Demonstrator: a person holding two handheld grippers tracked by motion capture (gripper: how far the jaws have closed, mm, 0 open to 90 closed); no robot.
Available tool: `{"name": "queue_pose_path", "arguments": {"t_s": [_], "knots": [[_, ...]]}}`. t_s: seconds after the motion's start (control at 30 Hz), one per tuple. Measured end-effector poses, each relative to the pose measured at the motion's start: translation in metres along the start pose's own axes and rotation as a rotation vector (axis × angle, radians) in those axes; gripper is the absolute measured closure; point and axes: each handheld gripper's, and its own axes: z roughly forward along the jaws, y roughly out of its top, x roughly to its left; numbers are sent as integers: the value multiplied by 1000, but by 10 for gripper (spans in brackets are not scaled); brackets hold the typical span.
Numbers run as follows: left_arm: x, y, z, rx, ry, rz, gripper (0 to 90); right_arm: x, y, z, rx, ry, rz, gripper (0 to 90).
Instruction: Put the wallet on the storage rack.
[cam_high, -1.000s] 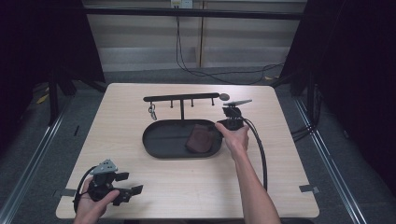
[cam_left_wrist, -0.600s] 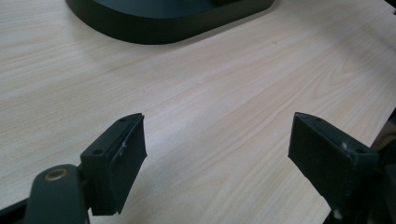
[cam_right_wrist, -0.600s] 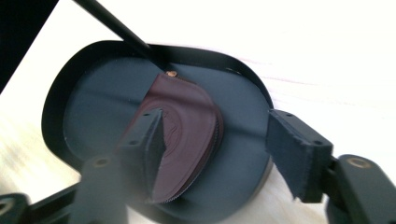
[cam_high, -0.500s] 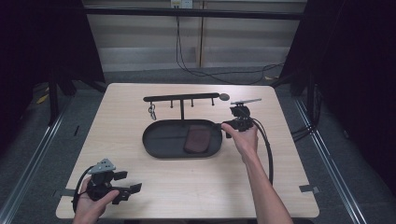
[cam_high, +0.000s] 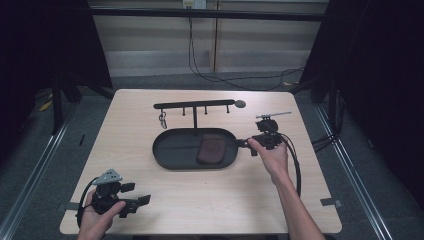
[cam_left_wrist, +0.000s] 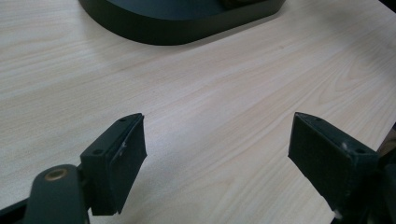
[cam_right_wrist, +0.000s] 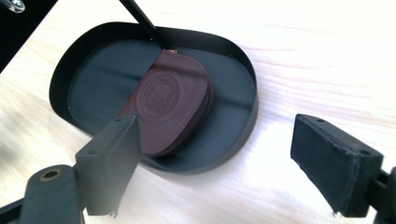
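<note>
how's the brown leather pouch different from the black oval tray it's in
The brown leather pouch is soft, zip-edged and stamped with a round emblem; the black oval tray is rigid, plain and thin-walled. The pouch is far smaller and covers only the tray's right end in the high view. Both lie flat and have rounded outlines.

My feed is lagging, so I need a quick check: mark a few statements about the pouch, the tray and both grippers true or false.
1. The brown pouch lies inside the black tray. True.
2. The right gripper is clamped on the pouch. False: its jaws have just been opening and nothing is between them.
3. The left gripper is open over bare table. True.
4. The tray is round and white. False: it is oval and black.
</note>
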Motion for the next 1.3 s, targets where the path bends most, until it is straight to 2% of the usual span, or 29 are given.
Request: {"name": "queue_pose_path", "arguments": {"t_s": [0.4,0.5,0.67,0.87,1.2,1.3], "knots": [[0,-1,-1,-2,6,-3,189,-11,-38,-27,-22,-42,-9,165],[-1,-1,0,2,8,2,189,-15,-49,-31,-23,-14,2,156],[-2,0,1,1,5,0,190,-16,-66,-40,-23,-41,-17,158],[-2,-1,0,-1,4,4,190,-20,-87,-53,-39,-52,-11,159],[-3,-2,0,-3,8,-1,190,-29,-123,-61,-57,-66,-2,161],[-2,-2,0,1,9,-5,190,-33,-132,-62,-53,-92,-11,152]]}}
